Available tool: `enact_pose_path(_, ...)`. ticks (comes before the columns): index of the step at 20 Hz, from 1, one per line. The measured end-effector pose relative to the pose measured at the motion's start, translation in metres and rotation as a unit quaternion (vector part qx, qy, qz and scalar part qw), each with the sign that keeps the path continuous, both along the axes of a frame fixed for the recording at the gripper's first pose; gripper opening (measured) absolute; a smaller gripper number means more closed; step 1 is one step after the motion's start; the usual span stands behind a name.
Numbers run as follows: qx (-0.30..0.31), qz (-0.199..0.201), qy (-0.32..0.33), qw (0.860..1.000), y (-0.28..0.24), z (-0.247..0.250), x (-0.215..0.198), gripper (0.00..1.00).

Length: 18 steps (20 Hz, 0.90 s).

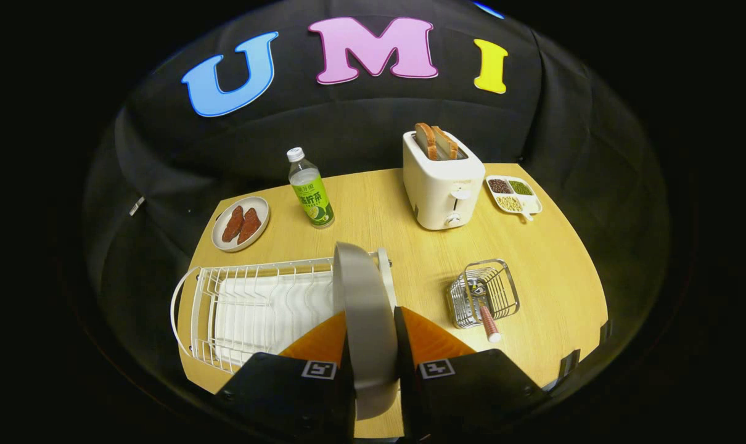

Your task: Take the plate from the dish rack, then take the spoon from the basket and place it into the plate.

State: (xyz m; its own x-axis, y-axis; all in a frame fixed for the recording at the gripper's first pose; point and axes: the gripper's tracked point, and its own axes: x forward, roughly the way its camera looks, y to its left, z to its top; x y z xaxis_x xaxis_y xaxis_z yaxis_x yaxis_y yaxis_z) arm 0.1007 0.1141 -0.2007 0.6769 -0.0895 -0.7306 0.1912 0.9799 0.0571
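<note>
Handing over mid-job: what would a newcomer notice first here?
First, the grey plate, held on edge between the gripper fingers, above the right end of the white dish rack. Next, the wire basket to its right, a spoon handle sticking out. Beyond them stands a white toaster with bread.

A pale wooden table (552, 259) stands lit from above; behind it, black cloth wall (348, 129) hangs in folds.

Toaster (442, 188) (bread in it), bottle (310, 189), meat plate (240, 223), divided bean dish (513, 193).
</note>
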Motion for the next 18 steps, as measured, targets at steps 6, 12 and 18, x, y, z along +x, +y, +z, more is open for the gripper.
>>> enact_pose_path(6,0.058,0.0,0.013,0.998,-0.014,-0.009,-0.023,0.28)
enact_pose_path(12,0.189,0.041,0.016,0.981,-0.02,0.017,-0.081,0.28)
enact_pose_path(18,0.215,0.058,0.029,0.974,-0.059,0.026,-0.163,0.27)
